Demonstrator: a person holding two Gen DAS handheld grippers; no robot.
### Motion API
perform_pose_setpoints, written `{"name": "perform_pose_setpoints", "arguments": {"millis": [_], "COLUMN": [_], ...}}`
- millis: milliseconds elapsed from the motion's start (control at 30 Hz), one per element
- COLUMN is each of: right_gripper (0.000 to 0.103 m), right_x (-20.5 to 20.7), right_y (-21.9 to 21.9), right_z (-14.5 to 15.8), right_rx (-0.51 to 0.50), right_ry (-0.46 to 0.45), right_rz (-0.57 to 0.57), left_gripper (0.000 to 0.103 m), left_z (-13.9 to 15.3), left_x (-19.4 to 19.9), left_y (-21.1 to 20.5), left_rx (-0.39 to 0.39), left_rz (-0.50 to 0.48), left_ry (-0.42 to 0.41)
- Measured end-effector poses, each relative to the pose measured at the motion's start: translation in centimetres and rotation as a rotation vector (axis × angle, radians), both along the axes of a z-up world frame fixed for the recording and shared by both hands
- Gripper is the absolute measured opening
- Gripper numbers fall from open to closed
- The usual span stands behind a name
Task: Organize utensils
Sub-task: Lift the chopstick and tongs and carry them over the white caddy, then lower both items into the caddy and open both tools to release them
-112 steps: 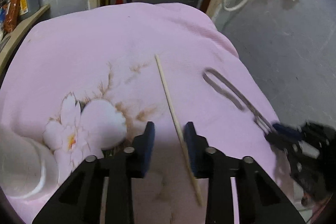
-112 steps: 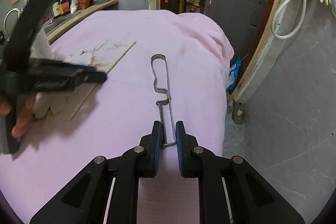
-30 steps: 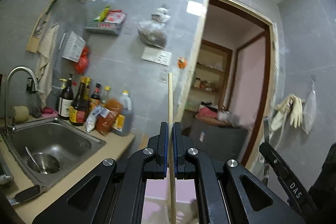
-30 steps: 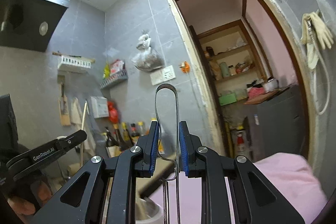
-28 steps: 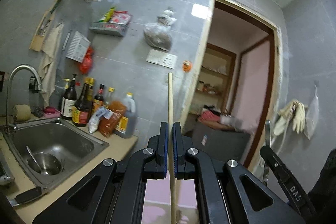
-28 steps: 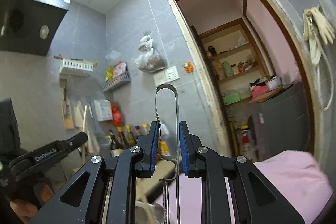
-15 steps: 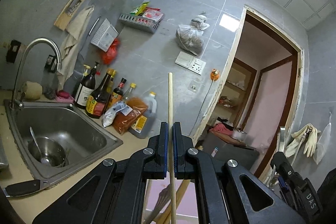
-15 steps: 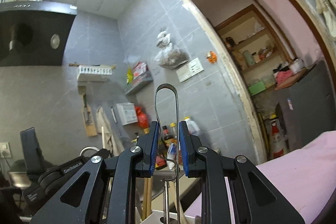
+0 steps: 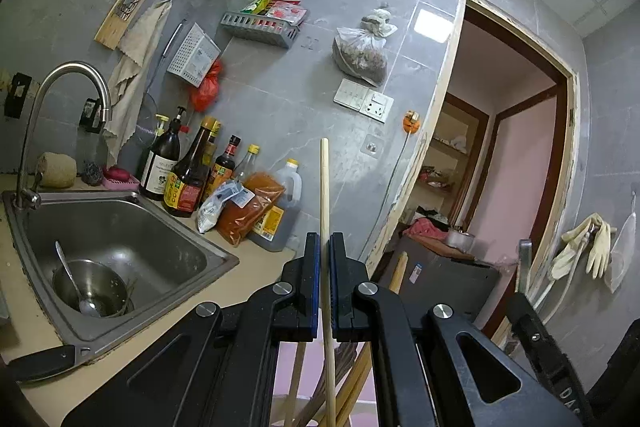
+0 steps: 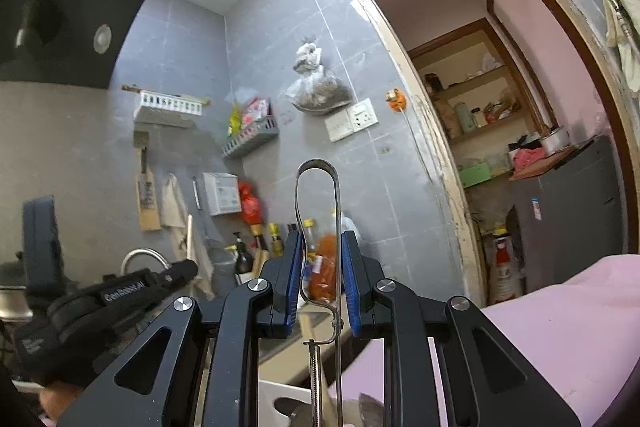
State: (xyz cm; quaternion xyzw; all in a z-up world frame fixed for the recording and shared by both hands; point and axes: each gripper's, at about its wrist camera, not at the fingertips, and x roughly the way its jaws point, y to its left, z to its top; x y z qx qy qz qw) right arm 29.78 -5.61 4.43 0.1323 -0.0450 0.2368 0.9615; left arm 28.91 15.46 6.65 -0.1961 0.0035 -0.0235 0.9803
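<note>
My left gripper (image 9: 324,287) is shut on a wooden chopstick (image 9: 325,195) held upright; its lower end runs down among other wooden utensils (image 9: 356,379) standing below the fingers. My right gripper (image 10: 319,279) holds metal tongs (image 10: 318,211) upright, loop end up; the blue pads now stand a little apart from the tongs' arms. The tongs' lower ends reach down into a white holder (image 10: 280,399). The left gripper also shows in the right wrist view (image 10: 120,291), at the left.
A steel sink (image 9: 112,239) with a bowl and spoon sits at the left, with a tap (image 9: 60,107) and sauce bottles (image 9: 188,171) behind. The pink-covered table (image 10: 540,327) lies to the right. A doorway (image 9: 512,147) opens beyond.
Both grippers lifted their utensils off the pink cloth, turned them upright and carried them over the holder. The right gripper's pads have just spread slightly off the tongs.
</note>
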Motion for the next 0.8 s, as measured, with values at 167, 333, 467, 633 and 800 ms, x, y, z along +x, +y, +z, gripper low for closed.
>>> {"name": "perform_pose_setpoints", "arguments": {"millis": [167, 333, 467, 633, 800], "right_gripper": [0.017, 0.017, 0.017, 0.017, 0.017], "right_x": [0.2, 0.2, 0.2, 0.2, -0.1], "right_y": [0.4, 0.6, 0.8, 1.1, 1.0], "right_z": [-0.9, -1.6, -2.2, -2.6, -2.8], "right_rx": [-0.024, -0.035, -0.058, -0.088, -0.103], "right_ry": [0.017, 0.022, 0.017, 0.024, 0.029], "right_rz": [-0.051, -0.091, -0.117, -0.110, -0.107], "left_gripper": [0.002, 0.002, 0.002, 0.002, 0.002], "left_z": [-0.5, -1.4, -2.1, -2.5, -3.0], "left_x": [0.0, 0.0, -0.2, -0.2, -0.2], "left_y": [-1.0, -1.2, -1.4, -2.1, -2.5], "left_rx": [0.037, 0.042, 0.040, 0.065, 0.082], "left_rz": [0.004, 0.007, 0.010, 0.003, -0.007], "left_ry": [-0.001, 0.006, 0.008, 0.018, 0.028]}}
